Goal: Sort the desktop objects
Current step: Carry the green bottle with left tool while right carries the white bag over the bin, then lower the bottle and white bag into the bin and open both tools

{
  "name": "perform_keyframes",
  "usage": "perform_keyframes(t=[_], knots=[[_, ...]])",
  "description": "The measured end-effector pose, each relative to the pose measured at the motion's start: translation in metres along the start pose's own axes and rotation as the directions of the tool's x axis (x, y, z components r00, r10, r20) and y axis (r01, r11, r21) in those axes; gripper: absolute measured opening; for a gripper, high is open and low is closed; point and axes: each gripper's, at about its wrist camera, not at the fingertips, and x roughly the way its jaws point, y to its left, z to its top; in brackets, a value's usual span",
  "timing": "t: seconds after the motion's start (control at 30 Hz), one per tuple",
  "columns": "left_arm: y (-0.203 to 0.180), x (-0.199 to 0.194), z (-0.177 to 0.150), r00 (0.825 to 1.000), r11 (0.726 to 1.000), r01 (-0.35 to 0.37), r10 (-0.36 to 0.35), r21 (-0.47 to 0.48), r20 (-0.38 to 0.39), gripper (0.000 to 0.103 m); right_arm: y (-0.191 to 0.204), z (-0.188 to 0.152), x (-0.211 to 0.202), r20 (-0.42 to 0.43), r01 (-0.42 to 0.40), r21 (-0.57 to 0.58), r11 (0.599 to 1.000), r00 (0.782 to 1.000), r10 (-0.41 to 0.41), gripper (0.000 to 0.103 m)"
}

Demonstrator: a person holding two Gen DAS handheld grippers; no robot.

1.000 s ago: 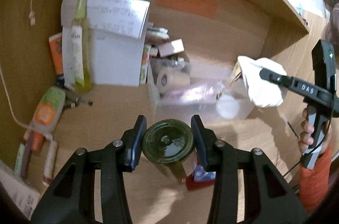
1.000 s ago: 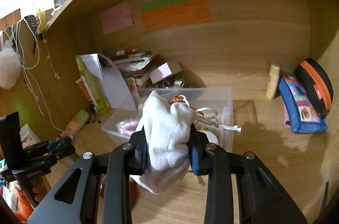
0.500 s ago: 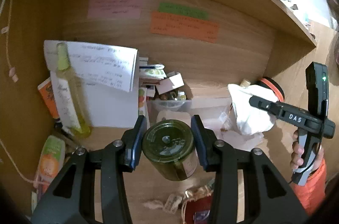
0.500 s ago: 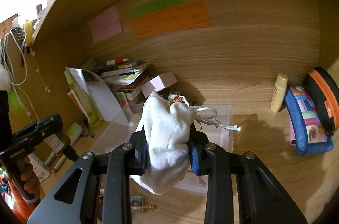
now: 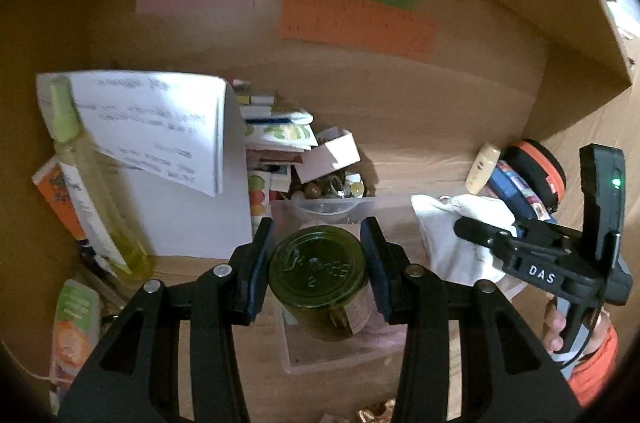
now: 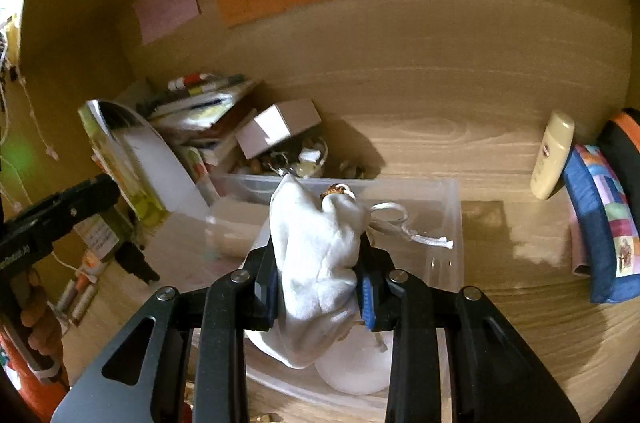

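A dark green round glass jar with a green metal lid [image 5: 318,271] sits clamped between the pads of the left gripper [image 5: 318,265], held above the clear plastic storage bin [image 5: 320,209] that stands on the wooden desk [image 6: 500,303] near its back edge. The jar's lid faces the left wrist camera and a paper label shows low on its side. To its right, a white drawstring cloth pouch [image 6: 316,263] is pinched tight between the blue-lined pads of the right gripper [image 6: 318,287], hanging over the same bin; its cord loop and frayed end trail to the right above the bin's far wall. A white round object [image 6: 352,371] lies in the bin beneath the pouch.

Behind the bin, against the desk's back wall, a small pale cardboard box [image 6: 280,127] tilts on a heap of trinkets beside a stack of books [image 6: 200,103]. Toward the left edge stand a tall yellow-green spray bottle [image 5: 86,183] and a folded white sheet of paper [image 5: 160,127]. At the right edge lean a cream tube [image 6: 552,155], a patchwork blue pouch [image 6: 600,223] and a black case with orange trim [image 5: 536,167]. Pink, green and orange notes are stuck to the back wall.
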Motion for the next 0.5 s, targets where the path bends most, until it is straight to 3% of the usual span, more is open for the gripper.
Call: perform_keyframes(t=[0.33,0.5], knots=[[-0.012,0.039,-0.004,0.997,0.999,0.018,-0.016,0.028,-0.073,0.041,0.0,-0.006,0.014,-0.005,0.078,-0.042,0.996,0.997,-0.079,0.034],[-0.018,0.043,-0.009,0.997,0.998,0.01,-0.006,0.057,-0.074,0.041,0.0,-0.008,0.019,-0.02,0.087,-0.043,0.995,0.996,-0.088,0.038]])
